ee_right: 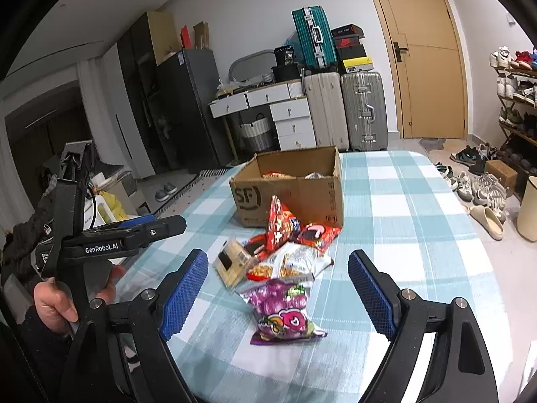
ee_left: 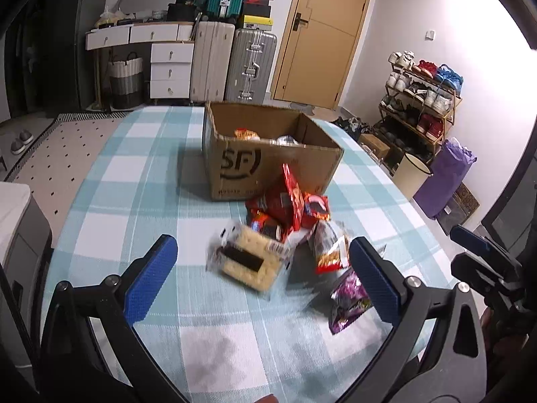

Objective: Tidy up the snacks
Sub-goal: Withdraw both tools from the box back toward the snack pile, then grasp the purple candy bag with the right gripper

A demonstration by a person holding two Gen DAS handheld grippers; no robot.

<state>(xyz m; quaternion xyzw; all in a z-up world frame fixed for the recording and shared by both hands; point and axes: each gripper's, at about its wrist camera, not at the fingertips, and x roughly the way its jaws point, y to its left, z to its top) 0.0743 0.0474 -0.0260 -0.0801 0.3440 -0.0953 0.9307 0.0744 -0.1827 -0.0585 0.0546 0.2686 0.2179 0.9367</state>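
Right wrist view: right gripper wide open, nothing held; purple candy bag on table nr pile, before SF carton. Left gripper open, empty. Bag best straddled mid-body, then pinched.

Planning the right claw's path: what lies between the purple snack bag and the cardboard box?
In the right wrist view, a white-and-red packet and red snack packs lie between the purple bag and the cardboard box; no bare stretch.
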